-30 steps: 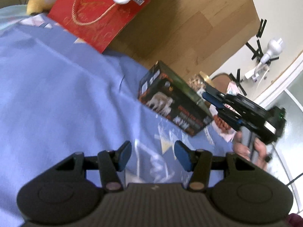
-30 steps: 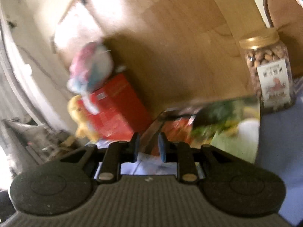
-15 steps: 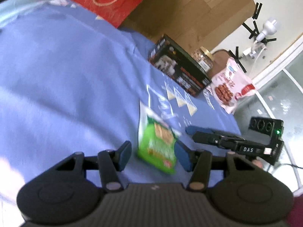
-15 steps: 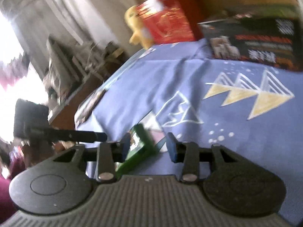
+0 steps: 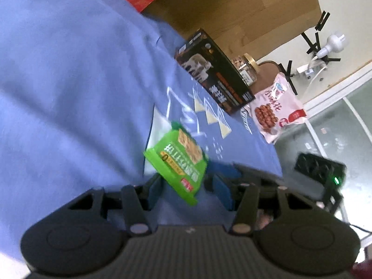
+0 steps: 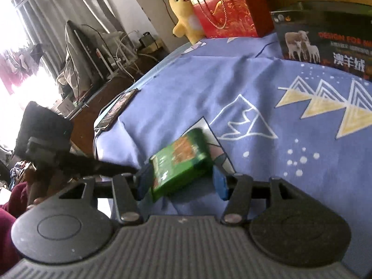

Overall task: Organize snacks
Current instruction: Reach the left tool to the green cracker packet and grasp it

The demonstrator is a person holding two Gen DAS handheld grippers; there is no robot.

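A green snack packet lies on the blue cloth, tilted, between the open fingers of my left gripper. It also shows in the right wrist view, between the open fingers of my right gripper. Both grippers meet at the packet from opposite sides; whether either touches it is unclear. A black box with sheep pictures, a nut jar and a pink snack bag stand at the far edge.
A red gift bag and a yellow plush duck stand at the cloth's far corner. A phone lies on the table edge beside the cloth. Wooden board behind the box.
The right gripper swung from the jar down to the cloth, and its jaws opened. The green packet now lies on the cloth, with both grippers closing in around it.
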